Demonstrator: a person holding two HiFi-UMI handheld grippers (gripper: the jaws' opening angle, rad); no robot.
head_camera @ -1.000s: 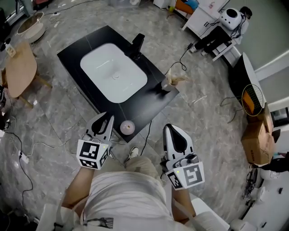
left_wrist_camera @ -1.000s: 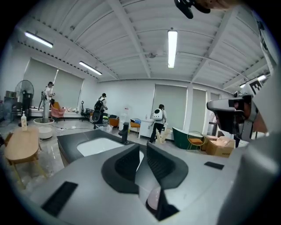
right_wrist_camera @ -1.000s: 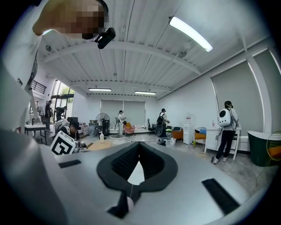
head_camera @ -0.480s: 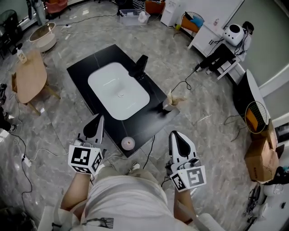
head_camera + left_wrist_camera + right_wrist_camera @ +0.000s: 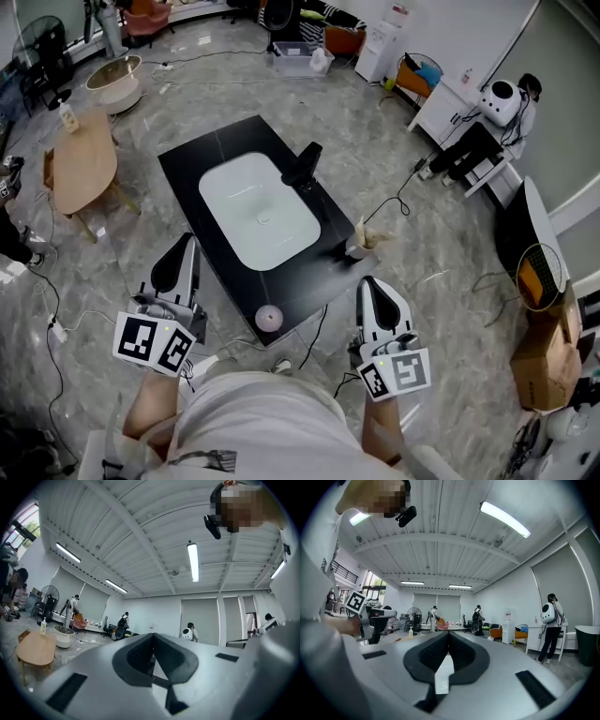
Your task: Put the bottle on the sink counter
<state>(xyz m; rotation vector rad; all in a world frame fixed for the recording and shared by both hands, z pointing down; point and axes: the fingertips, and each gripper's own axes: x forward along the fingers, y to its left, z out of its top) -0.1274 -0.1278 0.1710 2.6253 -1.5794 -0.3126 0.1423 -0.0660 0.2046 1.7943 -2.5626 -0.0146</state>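
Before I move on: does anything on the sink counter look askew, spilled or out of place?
Nothing is spilled or tipped. The small round pale item, likely the bottle, stands close to the near corner of the sink counter, and the cup sits right at its right-hand corner. Both look easy to knock off.

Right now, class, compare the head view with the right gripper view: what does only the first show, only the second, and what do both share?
Only the head view: the black sink counter with its white basin and faucet, seen from above. Only the right gripper view: the ceiling and its strip lights. Both: the right gripper, jaws together with nothing between them, the left gripper with its marker cube, and a person wearing a white backpack.
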